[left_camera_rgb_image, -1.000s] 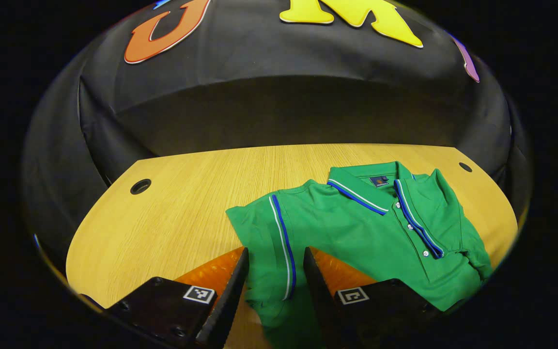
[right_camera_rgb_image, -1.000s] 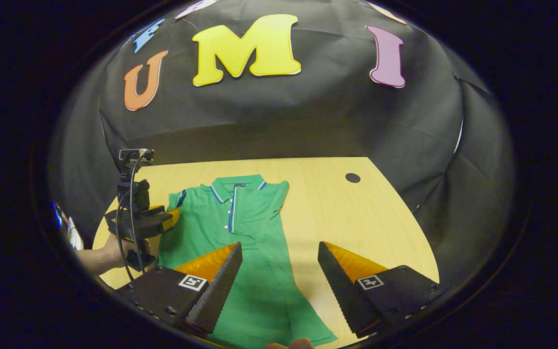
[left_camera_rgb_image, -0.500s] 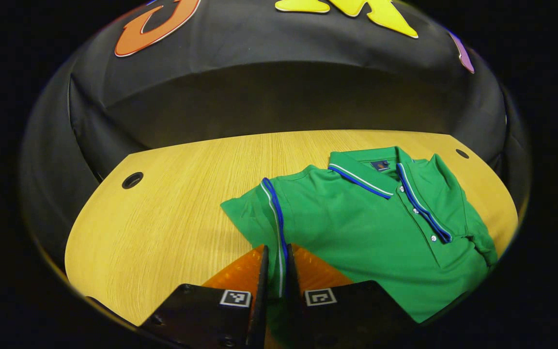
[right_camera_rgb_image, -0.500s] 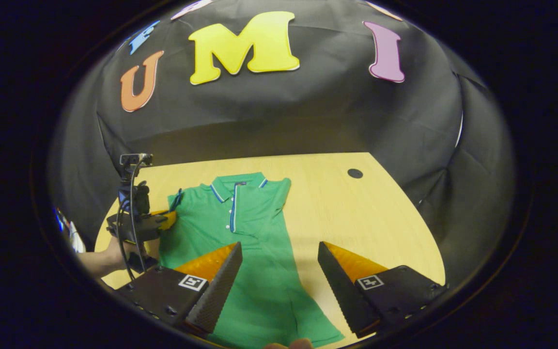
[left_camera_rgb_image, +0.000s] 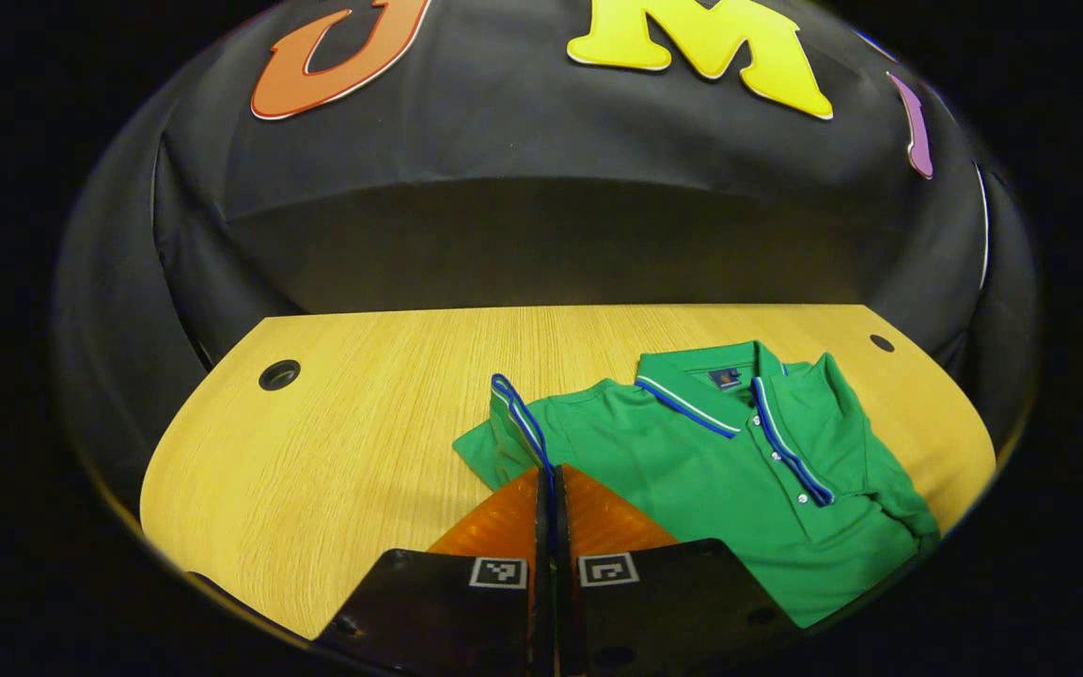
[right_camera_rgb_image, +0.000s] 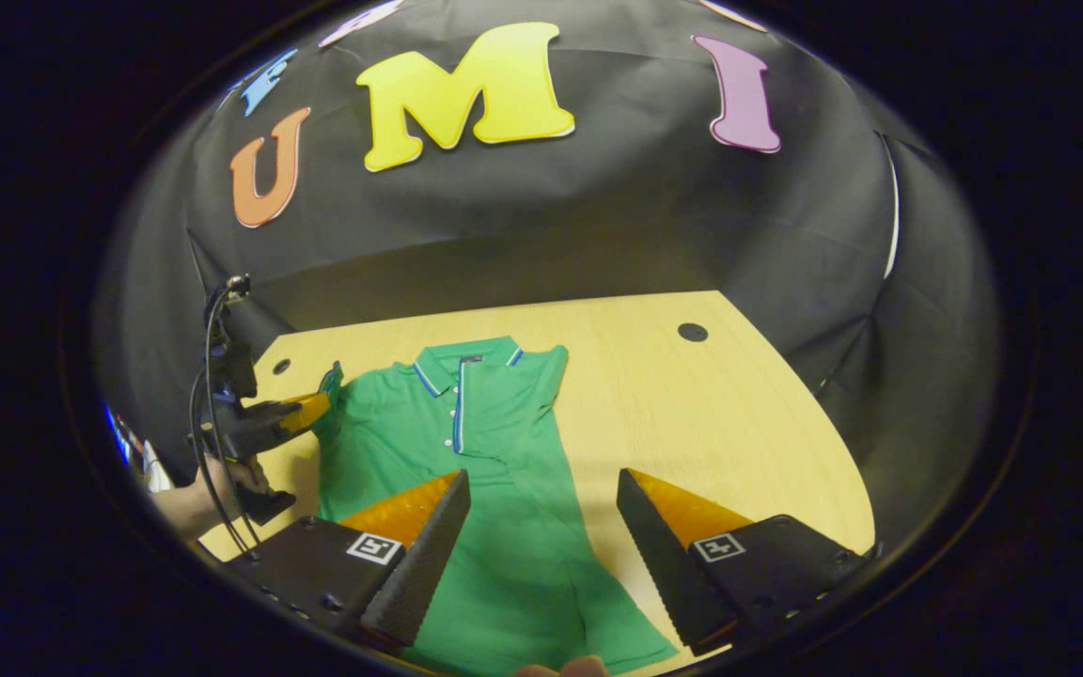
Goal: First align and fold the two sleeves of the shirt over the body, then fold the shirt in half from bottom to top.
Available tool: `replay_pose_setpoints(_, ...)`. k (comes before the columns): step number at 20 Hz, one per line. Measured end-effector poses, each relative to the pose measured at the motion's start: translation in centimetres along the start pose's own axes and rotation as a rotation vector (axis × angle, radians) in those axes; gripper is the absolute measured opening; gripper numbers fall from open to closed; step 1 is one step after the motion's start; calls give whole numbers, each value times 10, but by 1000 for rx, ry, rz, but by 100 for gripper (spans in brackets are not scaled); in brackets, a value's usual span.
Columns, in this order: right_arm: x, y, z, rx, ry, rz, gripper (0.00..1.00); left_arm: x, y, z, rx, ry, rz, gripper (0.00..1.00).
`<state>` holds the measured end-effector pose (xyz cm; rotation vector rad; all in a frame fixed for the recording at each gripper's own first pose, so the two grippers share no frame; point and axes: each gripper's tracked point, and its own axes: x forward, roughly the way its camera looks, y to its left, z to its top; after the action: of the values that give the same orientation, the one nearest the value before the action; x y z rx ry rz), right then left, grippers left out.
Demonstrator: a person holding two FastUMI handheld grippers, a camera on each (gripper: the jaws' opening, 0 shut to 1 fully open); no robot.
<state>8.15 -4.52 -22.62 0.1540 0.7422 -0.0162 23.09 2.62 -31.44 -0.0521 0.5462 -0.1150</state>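
Note:
A green polo shirt (left_camera_rgb_image: 720, 470) with blue-and-white trim lies face up on the wooden table (left_camera_rgb_image: 353, 442), collar toward the wall. My left gripper (left_camera_rgb_image: 549, 478) is shut on the trimmed cuff of the near sleeve (left_camera_rgb_image: 515, 414), which stands lifted off the table. In the right gripper view, the left gripper (right_camera_rgb_image: 308, 410) pinches that sleeve at the edge of the shirt (right_camera_rgb_image: 466, 423), with a hand (right_camera_rgb_image: 212, 484) holding it. My right gripper (right_camera_rgb_image: 541, 484) hangs open above the shirt's lower body, holding nothing. The shirt's far side (left_camera_rgb_image: 847, 414) looks folded in over the body.
The table has round cable holes (left_camera_rgb_image: 279, 374) (left_camera_rgb_image: 881, 342) (right_camera_rgb_image: 692, 331) near its back corners. Bare wood lies left of the shirt in the left gripper view and right of it (right_camera_rgb_image: 692, 423) in the right gripper view. The black cloth wall rises close behind the table.
My left gripper went from open around the sleeve cuff to shut on it, then raised the cuff off the table. The right gripper stayed open and hardly moved.

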Motion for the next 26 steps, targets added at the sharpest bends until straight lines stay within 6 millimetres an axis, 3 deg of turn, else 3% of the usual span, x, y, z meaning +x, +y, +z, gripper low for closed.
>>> replay_pose_setpoints(2,-4,1,4,-6,-11,7,93,-6,-11,10,-10,-9,-21,7)
replay_pose_setpoints(6,-19,-7,13,-2,-51,7,96,-19,-43,32,-3,-25,-67,6)
replay_pose_setpoints(9,-29,-19,18,18,-76,1,93,-27,-78,46,2,-37,-105,6)
replay_pose_setpoints(11,-36,-30,18,34,-84,-9,96,-28,-105,50,12,-36,-134,6)
replay_pose_setpoints(15,-48,-56,16,65,-95,-36,93,-9,-144,37,41,1,-119,6)
replay_pose_setpoints(16,-51,-62,14,71,-94,-42,96,-3,-153,32,45,11,-115,7)
replay_pose_setpoints(19,-56,-77,11,72,-91,-58,96,12,-170,18,46,15,-101,9)
replay_pose_setpoints(21,-57,-83,15,60,-98,-63,96,11,-177,14,45,14,-98,14)
replay_pose_setpoints(22,-58,-81,16,53,-105,-63,93,8,-178,15,39,5,-91,35)
replay_pose_setpoints(25,-52,-79,26,23,-121,-36,96,-10,-168,30,10,-56,-36,100)
replay_pose_setpoints(26,-50,-75,29,7,-132,-23,93,-18,-165,35,3,-70,-24,100)
